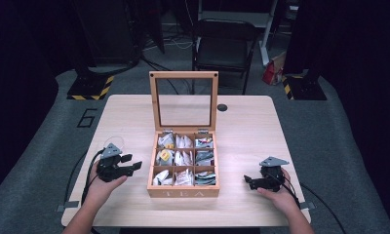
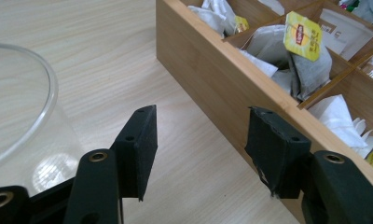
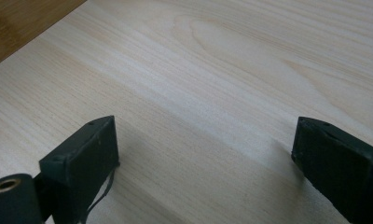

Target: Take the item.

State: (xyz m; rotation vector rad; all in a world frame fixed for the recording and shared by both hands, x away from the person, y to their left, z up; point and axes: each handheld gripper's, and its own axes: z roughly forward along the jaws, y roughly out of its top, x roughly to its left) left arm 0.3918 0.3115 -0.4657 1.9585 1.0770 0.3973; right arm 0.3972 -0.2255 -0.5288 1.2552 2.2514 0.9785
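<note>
while the left claw [image 1: 133, 163] sits with its jaws parted and nothing between them, it hangs just above the tabletop [image 1: 251, 126] at the left wall of the wooden tea box [image 1: 183, 192]. in the left gripper view, one of its pads [image 2: 138, 151] is over bare wood and the other lies close against the box's outer wall; whether it touches the wall cannot be told. a clear glass [image 2: 17, 112] stands just beside the claw, on the side away from the box. the right claw [image 1: 249, 181] is likewise released, jaws wide apart, empty, low over bare tabletop to the right of the box, pointing toward it. each claw is held in a person's hand, forearms entering from the near edge. the box stands at the tabletop's middle, its glass-paned lid [image 1: 184, 101] raised upright at the back. its nine compartments hold tea bags; one with a yellow tag [image 2: 302, 36] lies in the middle compartment of the left column, near the left claw.
</note>
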